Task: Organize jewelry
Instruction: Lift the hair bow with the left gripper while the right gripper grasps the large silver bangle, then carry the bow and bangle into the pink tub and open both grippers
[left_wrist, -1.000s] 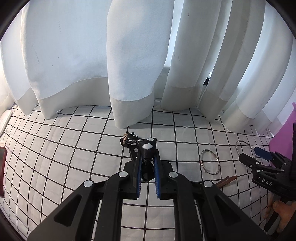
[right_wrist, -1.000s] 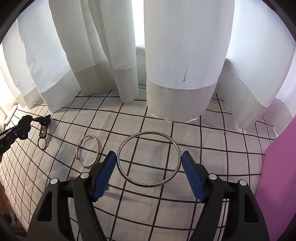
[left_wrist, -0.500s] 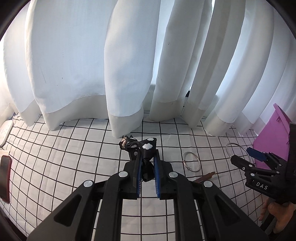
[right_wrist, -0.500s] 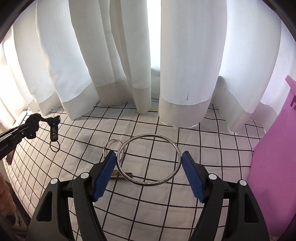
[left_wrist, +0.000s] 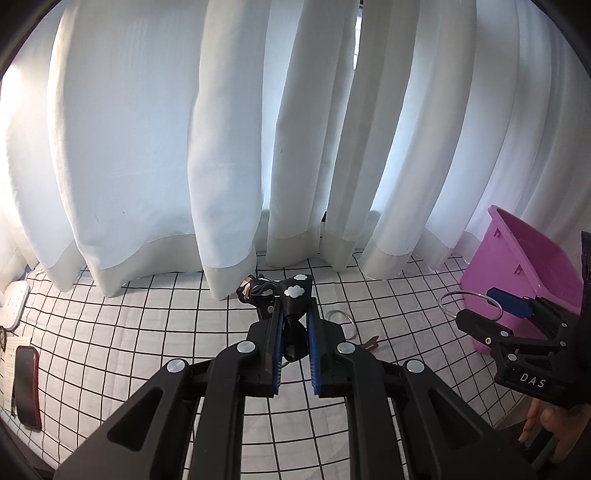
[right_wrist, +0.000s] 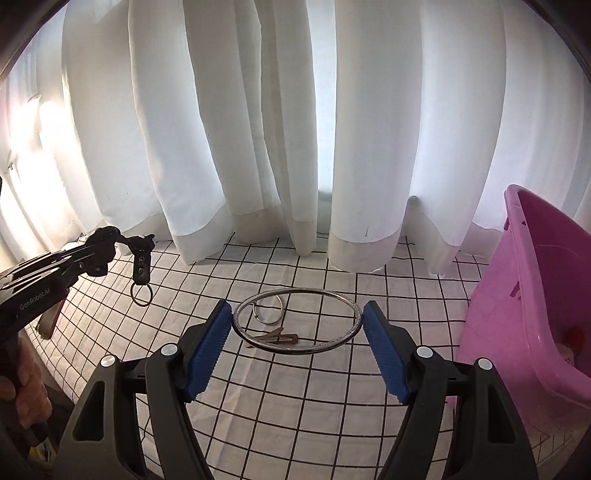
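Bangle (right_wrist: 297, 320): thin silver hoop, level above checked sheet (right_wrist: 295, 387), beside pink bin (right_wrist: 535, 295) | right gripper (right_wrist: 297, 325): clamped across it | left gripper (left_wrist: 294, 325): clenched on black keychain (left_wrist: 291, 295) (white clouds, dangling ring).

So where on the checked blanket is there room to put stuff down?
The checked cover is bare in front of the right gripper, and between the small ring and the red phone. It is crowded around the small ring and brown clip, beside the pink bin.
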